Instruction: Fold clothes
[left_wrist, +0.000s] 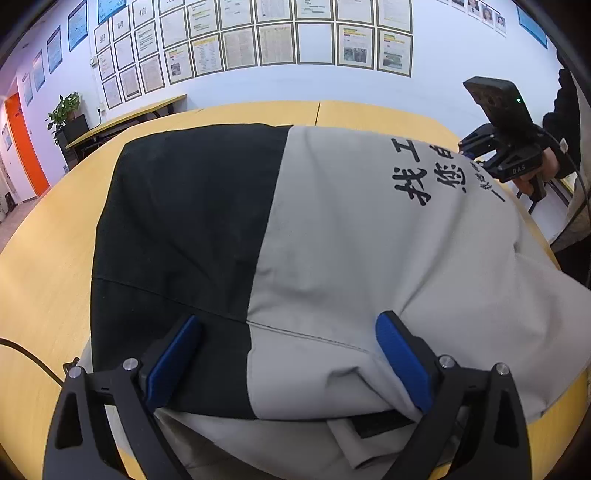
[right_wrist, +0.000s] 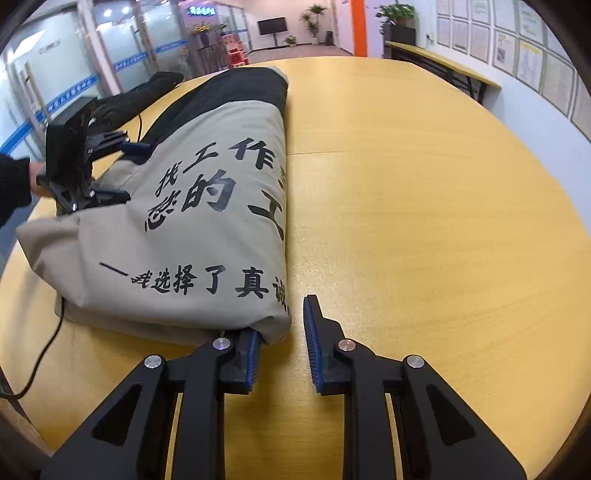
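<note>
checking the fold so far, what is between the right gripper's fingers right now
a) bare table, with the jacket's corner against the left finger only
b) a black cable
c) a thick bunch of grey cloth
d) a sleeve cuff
a: in the right wrist view the right gripper has bare yellow table in its gap, and the folded jacket meets only its left finger.

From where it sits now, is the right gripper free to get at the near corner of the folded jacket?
Probably yes. The right gripper stands open at the jacket corner, one finger against the cloth, bare table beside it, nothing blocking.
</note>
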